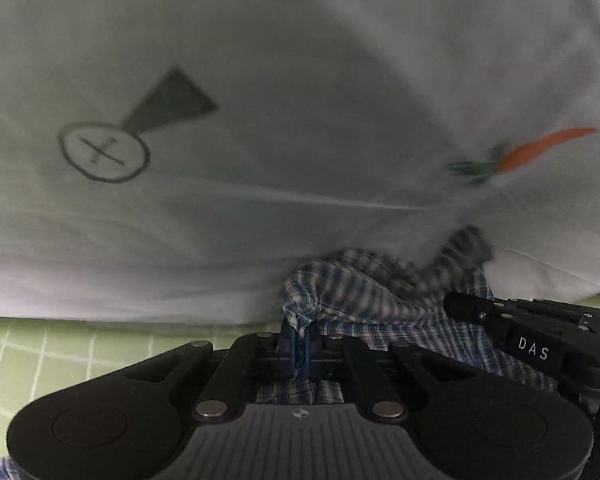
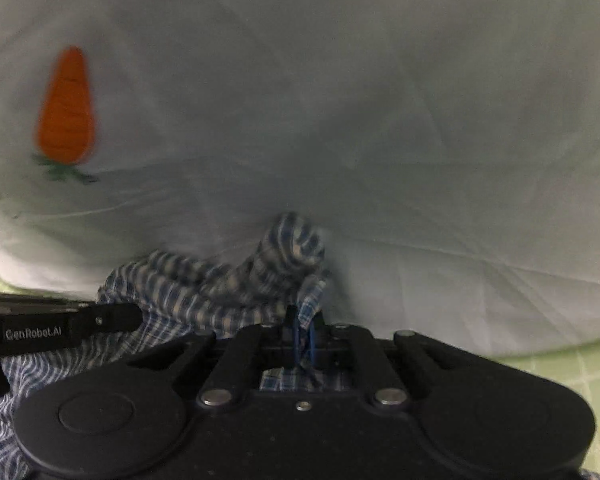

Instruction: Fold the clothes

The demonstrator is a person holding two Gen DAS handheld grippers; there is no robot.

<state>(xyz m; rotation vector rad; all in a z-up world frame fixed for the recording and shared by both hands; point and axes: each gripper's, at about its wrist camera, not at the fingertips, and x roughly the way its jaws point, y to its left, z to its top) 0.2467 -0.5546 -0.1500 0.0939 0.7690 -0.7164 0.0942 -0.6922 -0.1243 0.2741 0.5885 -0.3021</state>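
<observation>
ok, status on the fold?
Both grippers shut on the plaid shirt: left gripper, right gripper. Shirt bunched between them. White cloth close ahead, over green mat.

left hand-held gripper (image 1: 300,344) | black, blue pads, silver screws | right hand-held gripper (image 2: 304,340) | "DAS" label

Green mat (image 1: 40,360) with white grid lines, underneath.

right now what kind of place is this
Probably a home laundry-folding spot, though little shows. A green grid-lined mat serves as the work surface, a white garment with a carrot print lies on it, and both hand-held grippers pinch a blue plaid garment.
</observation>
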